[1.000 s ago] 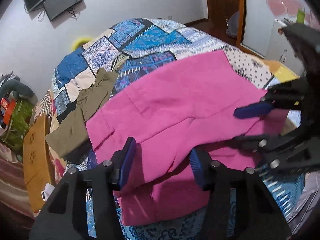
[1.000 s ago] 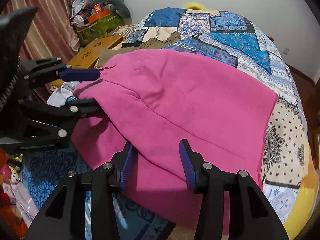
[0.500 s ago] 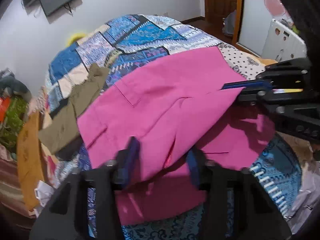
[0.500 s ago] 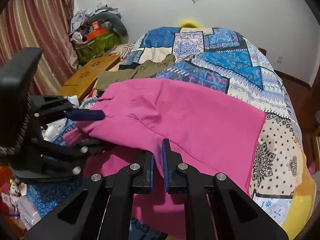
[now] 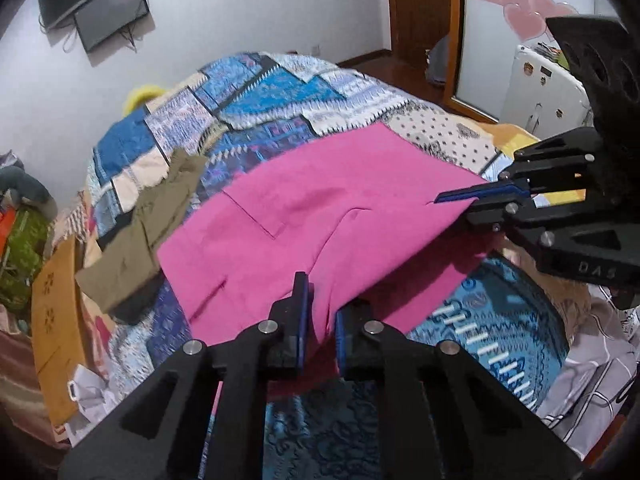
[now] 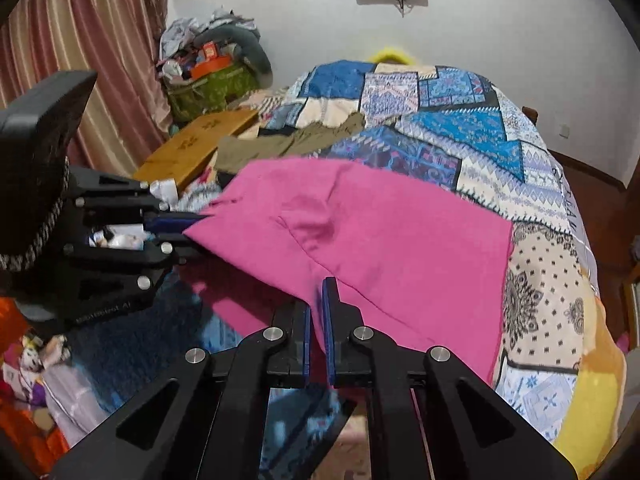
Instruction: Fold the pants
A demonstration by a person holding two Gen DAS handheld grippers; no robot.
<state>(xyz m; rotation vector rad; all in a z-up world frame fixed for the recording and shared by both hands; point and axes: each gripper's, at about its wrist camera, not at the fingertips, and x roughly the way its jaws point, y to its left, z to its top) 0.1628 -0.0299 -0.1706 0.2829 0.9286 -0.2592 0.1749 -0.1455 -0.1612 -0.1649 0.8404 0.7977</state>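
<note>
Pink pants (image 5: pixel 320 216) lie spread over a patchwork bedspread (image 5: pixel 280 92); they also show in the right wrist view (image 6: pixel 380 232). My left gripper (image 5: pixel 320 312) is shut on the near pink edge and holds it raised off the bed. My right gripper (image 6: pixel 316 308) is shut on the same edge further right. Each gripper shows in the other's view, the right one (image 5: pixel 460 198) and the left one (image 6: pixel 180 226), pinching pink cloth. The lifted edge hangs above a lower pink layer.
Olive-brown pants (image 5: pixel 148 232) lie on the bed's left side. A wooden board (image 6: pixel 200 140) and a cluttered green basket (image 6: pixel 212 80) stand past the bed's left edge. A white appliance (image 5: pixel 544 88) and a wooden door frame (image 5: pixel 456 32) are right. Curtains (image 6: pixel 80 40) hang left.
Both grippers closed on the near pink edge, the right first, then the left. They lifted it off the bed and carried it toward the far side.
</note>
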